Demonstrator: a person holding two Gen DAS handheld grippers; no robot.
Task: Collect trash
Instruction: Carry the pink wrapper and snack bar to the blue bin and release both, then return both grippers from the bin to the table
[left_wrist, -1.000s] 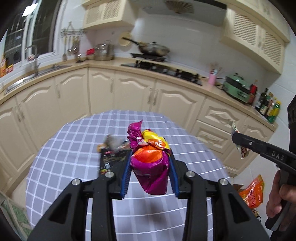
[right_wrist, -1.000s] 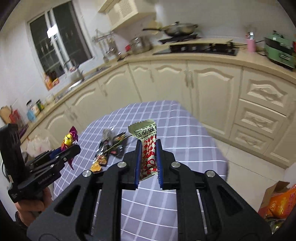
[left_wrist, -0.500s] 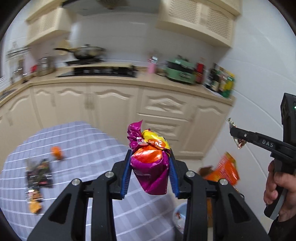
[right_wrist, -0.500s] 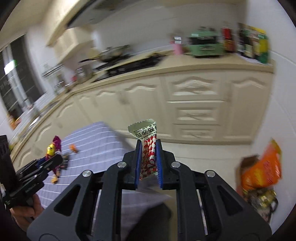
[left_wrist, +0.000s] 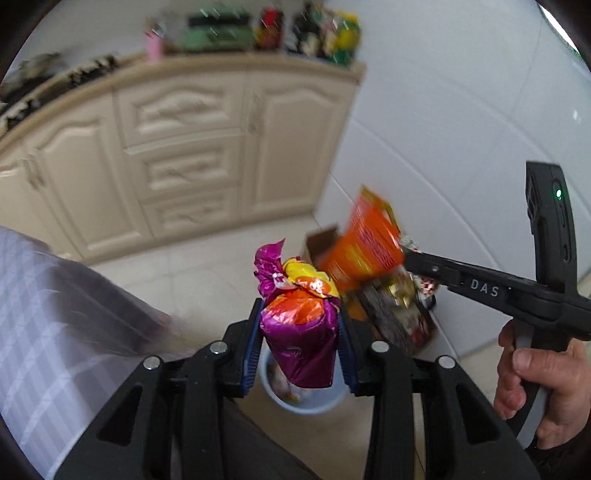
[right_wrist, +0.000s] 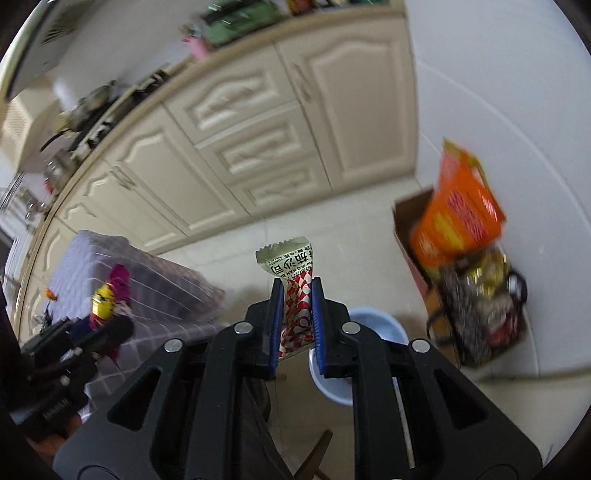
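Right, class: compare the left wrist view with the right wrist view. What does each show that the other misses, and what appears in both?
Only the left wrist view: the person's hand gripping the right hand-held gripper, and the purple foil wrapper up close in the left hand-held gripper.

Only the right wrist view: the red-and-white checked wrapper shown clearly between its blue pads, and small litter on the tablecloth.

Both: the blue bin on the floor, the orange bag, the cream cabinets and the checked tablecloth.
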